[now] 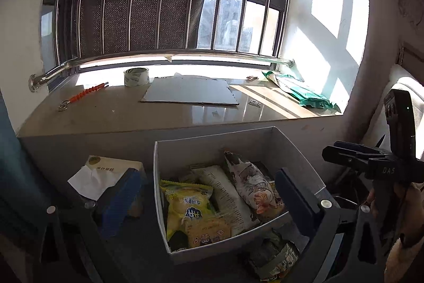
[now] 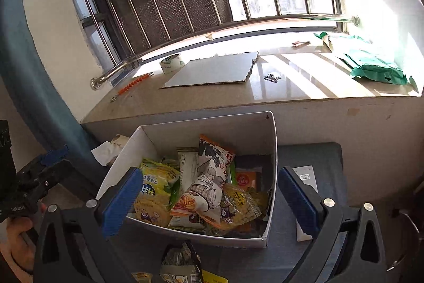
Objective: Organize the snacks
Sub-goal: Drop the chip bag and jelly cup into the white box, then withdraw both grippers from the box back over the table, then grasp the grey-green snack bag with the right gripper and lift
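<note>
Snack box below the windowsill, both hand-held grippers spread and empty.

The white box (image 2: 270, 158) holds the snack packets: a yellow packet (image 2: 156, 187) with Chinese print too small to read, and a cartoon-printed packet (image 2: 209, 177). The right hand-held gripper (image 1: 328, 151) reads "DAS". The left hand-held gripper (image 1: 209, 200) frames the box. A tape roll (image 1: 136, 76) sits on the windowsill (image 1: 111, 110).

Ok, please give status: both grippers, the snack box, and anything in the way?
Left gripper open, empty. Right gripper open, empty. White box holds packets; one snack packet outside it. Nothing blocking.
</note>
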Demonstrator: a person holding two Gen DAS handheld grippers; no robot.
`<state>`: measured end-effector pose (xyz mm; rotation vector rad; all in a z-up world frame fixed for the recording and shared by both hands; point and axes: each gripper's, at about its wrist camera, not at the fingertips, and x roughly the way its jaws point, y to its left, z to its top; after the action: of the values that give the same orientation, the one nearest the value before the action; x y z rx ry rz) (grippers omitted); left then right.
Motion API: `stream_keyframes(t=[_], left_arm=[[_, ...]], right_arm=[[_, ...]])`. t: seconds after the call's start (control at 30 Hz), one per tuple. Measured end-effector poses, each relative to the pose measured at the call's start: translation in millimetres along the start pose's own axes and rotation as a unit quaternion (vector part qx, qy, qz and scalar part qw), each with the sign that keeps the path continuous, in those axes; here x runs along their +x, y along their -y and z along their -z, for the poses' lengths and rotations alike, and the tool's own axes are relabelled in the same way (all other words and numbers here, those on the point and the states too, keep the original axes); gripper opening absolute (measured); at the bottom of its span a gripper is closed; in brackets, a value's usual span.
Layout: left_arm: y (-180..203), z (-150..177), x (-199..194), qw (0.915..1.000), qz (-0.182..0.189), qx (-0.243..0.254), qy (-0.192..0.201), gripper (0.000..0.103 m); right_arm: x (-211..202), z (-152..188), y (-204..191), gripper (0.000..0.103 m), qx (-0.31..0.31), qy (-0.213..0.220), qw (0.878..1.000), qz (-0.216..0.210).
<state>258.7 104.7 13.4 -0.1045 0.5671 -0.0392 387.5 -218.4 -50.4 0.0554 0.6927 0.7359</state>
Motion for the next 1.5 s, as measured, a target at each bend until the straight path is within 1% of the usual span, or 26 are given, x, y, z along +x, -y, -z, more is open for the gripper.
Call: stream_keyframes(t=[0.13,0.2,0.3,0.4,0.5,0.57,0.6,0.67,0.73,0.8,0.9,1.0,1.13,1.27,1.4,1.5], left_arm=[[11,21,-41,0.9996,0.004,0.021,0.017,0.103],[15,38,-64,0.9992,0.005,0.026,0.031,0.103],[21,64,-92,0.9988,0.018,0.021,0.040,0.103],[28,100,-113,0.9982,0.035,0.017,0.045,0.103],[38,139,-123,0.9986,0.035,0.020,0.036,0.103],[44,163,-128,0.9989,0.028,0.018,0.032,0.103],[46,173,-128,0.9991,0.032,0.011,0.026,0.103],[49,189,-129,0.9990,0.043,0.000,0.013,0.103],[54,200,-128,0.9991,0.041,-0.001,0.008,0.103],[57,206,-126,0.9992,0.041,0.000,-0.005,0.103],[61,210,-126,0.9992,0.040,0.005,-0.006,0.103],[61,208,-126,0.9990,0.045,0.002,-0.008,0.103],[61,207,-126,0.9988,0.047,0.004,-0.008,0.103],[59,209,-128,0.9988,0.048,0.002,-0.009,0.103],[53,212,-127,0.9990,0.043,-0.004,-0.013,0.103],[47,213,-127,0.9988,0.044,-0.014,-0.016,0.103]], right_arm=[[-39,26,-18,0.103,-0.036,0.012,0.999,-0.027],[-60,49,-27,0.103,-0.056,0.014,0.998,-0.037],[-87,91,-35,0.103,-0.073,0.024,0.996,-0.035],[-105,141,-38,0.103,-0.068,0.025,0.997,-0.040],[-112,191,-38,0.103,-0.053,0.010,0.998,-0.024],[-114,220,-37,0.103,-0.040,-0.003,0.999,-0.021],[-114,232,-36,0.103,-0.033,-0.012,0.999,-0.020],[-116,250,-33,0.103,-0.017,-0.017,0.999,-0.025],[-115,259,-30,0.103,-0.008,-0.028,0.999,-0.030],[-110,259,-29,0.103,-0.012,-0.038,0.999,-0.025],[-104,252,-28,0.103,-0.008,-0.030,0.999,-0.030],[-87,237,-28,0.103,-0.005,-0.029,0.999,-0.037],[-48,207,-30,0.103,-0.018,-0.049,0.998,-0.047],[-2,180,-30,0.103,-0.011,-0.072,0.995,-0.063],[45,160,-31,0.103,-0.017,-0.102,0.993,-0.053],[75,153,-30,0.103,-0.019,-0.127,0.991,-0.040]])
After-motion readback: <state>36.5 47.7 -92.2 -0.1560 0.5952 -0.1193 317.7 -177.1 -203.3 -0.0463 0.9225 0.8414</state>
